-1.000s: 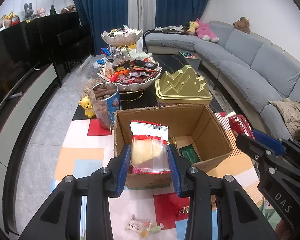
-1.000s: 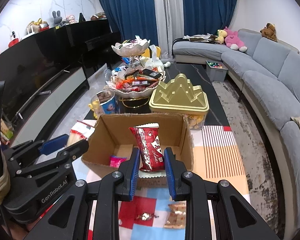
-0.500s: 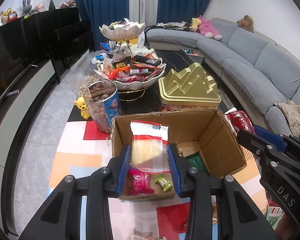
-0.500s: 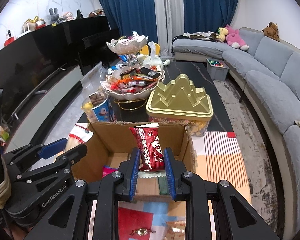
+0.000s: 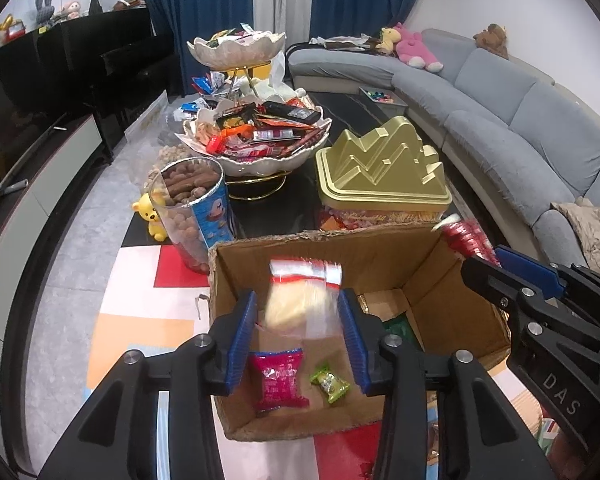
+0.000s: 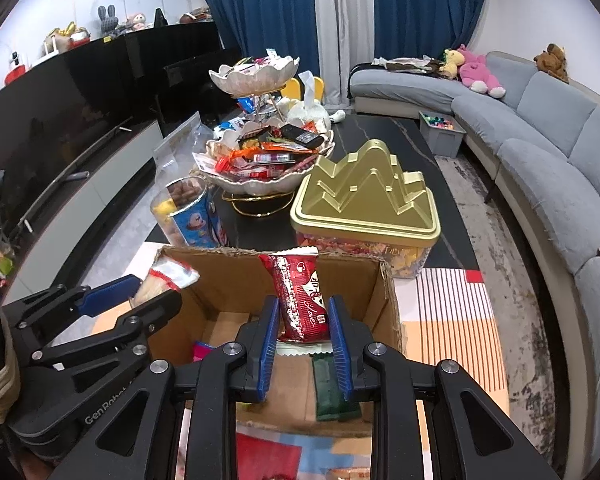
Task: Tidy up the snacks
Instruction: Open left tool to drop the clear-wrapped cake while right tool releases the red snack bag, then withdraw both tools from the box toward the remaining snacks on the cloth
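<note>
An open cardboard box [image 5: 440, 280] sits below both grippers. My left gripper [image 5: 298, 320] hangs over its left half. Its jaws are opening. A clear bag with a red stripe [image 5: 300, 300] is blurred between them, with a gap to each pad. A pink packet [image 5: 280, 376] and a green candy [image 5: 330, 382] lie on the box floor beneath. My right gripper [image 6: 304, 312] is shut on a red snack packet [image 6: 298, 292], held upright over the box [image 6: 220, 276]. A dark green packet [image 6: 332, 388] lies under it.
Behind the box stand a gold mountain-shaped tin [image 5: 380, 168], a two-tier bowl stand heaped with snacks [image 5: 260, 136], a round can of brown snacks [image 5: 196, 208] and a yellow bear figure [image 5: 150, 216]. A grey sofa [image 5: 520, 120] runs along the right, a black TV console along the left.
Both grippers have moved forward and down over the box. The left jaws have widened and the clear bag now blurs loose between them. The right grip is unchanged.
</note>
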The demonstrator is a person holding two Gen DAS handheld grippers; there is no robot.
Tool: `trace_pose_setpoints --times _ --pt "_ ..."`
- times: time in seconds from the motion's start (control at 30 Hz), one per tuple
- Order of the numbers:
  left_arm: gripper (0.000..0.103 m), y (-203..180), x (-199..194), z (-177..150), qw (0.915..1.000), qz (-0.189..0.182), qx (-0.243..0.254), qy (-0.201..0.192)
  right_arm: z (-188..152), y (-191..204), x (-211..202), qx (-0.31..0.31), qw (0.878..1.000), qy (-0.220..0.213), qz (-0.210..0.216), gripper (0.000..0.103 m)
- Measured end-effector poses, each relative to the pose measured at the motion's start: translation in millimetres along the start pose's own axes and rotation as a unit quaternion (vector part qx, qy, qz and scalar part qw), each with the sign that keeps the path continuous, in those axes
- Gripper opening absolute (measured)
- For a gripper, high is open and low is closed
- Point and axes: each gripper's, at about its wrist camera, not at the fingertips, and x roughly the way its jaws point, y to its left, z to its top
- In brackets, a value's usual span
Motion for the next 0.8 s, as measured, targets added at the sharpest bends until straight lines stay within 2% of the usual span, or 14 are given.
trace_pose_setpoints --times 0.1,0.17,0.23,0.3,0.8 --pt "0.057 1.0 -2.3 -1.3 1.0000 0.005 0.001 -0.004 2.7 -1.2 0.1 0.001 1.000 -0.001 0.000 0.033" --pt "0.059 2.1 -2.5 -2.1 1.0000 0.004 0.001 -0.003 3.1 -2.1 -2.0 0.004 1.000 -0.005 -0.005 0.057" --pt "0.063 3.8 -3.9 -3.4 1.0000 0.007 -0.002 -0.002 2.8 -2.8 -5.3 0.006 1.000 -0.011 -0.018 0.068" --pt "0.073 5.6 -4.9 -3.8 0.9999 0.010 -0.005 -0.002 2.3 -2.9 -7.7 0.007 1.000 -0.012 -0.020 0.070" --pt "0.080 20.5 -31.7 -17.2 0.9994 0.034 -0.002 -0.012 -10.3 5.3 -25.5 0.002 1.000 -0.013 -0.024 0.070"
